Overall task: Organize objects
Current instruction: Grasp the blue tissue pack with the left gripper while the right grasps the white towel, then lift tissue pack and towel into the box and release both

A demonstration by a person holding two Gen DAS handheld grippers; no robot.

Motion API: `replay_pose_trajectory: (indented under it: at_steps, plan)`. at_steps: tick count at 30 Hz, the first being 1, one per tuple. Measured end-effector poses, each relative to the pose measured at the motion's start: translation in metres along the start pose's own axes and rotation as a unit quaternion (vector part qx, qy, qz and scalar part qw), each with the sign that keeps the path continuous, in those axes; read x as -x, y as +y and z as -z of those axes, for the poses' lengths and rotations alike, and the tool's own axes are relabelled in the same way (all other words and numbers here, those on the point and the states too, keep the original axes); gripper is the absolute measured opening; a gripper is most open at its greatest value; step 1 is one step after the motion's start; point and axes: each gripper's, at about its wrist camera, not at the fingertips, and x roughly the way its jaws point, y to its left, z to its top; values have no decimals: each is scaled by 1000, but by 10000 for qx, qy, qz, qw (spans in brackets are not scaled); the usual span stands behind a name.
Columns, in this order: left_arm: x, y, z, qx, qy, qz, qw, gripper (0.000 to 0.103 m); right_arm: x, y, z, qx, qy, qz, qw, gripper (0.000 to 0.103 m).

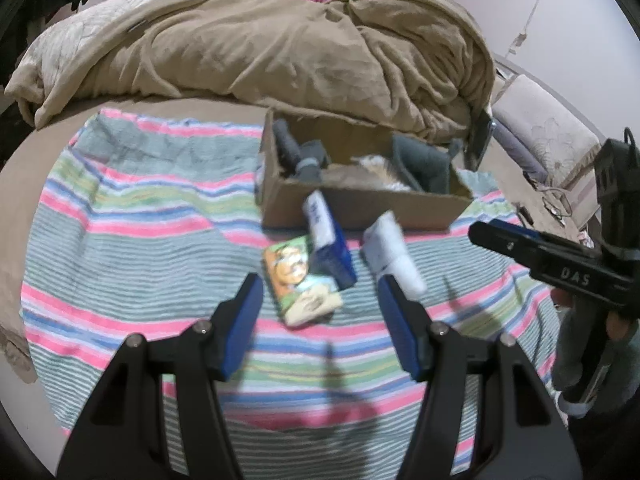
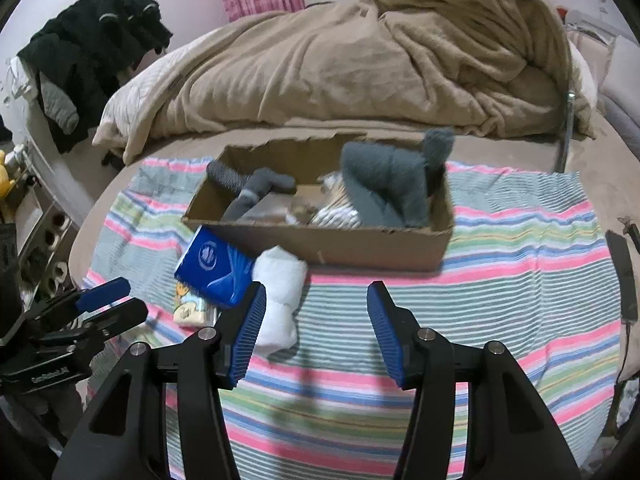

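Note:
A cardboard box sits on a striped cloth and holds grey socks and other items. In front of it lie a blue packet, a cartoon-printed packet partly under the blue one, and a white rolled sock. My left gripper is open and empty, with the packets between and just beyond its fingertips. My right gripper is open and empty, its left finger beside the white sock. The right gripper also shows in the left wrist view.
A striped cloth covers the near part of the bed. A rumpled tan blanket lies behind the box. Black clothes hang at far left. A dark phone lies at the cloth's right edge.

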Motion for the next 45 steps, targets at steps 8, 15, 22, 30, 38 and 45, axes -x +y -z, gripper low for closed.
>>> replay_pose_trajectory:
  at_steps: [8, 15, 22, 30, 38, 45]
  plan:
    - [-15, 13, 3, -191, -145, -63, 9997, 61, -31, 18, 7, 142, 325, -73, 9993, 56]
    - [-34, 16, -8, -353, -113, 6, 9993, 61, -60, 23, 9, 89, 578, -257, 9980, 56]
    - [-48, 3, -19, -537, -108, 19, 9985, 61, -80, 12, 13, -27, 689, -410, 9968, 54]
    - [-73, -14, -26, -608, 113, 0, 9981, 38, -77, 5, 13, 169, 670, -834, 9941, 32]
    - [-75, -28, -26, -465, 140, 17, 9988, 14, -60, -10, 15, 67, 515, -1045, 9932, 32]
    - [-60, -45, -22, -518, 92, 64, 9986, 13, -40, -20, 11, -25, 301, -1066, 9938, 32]
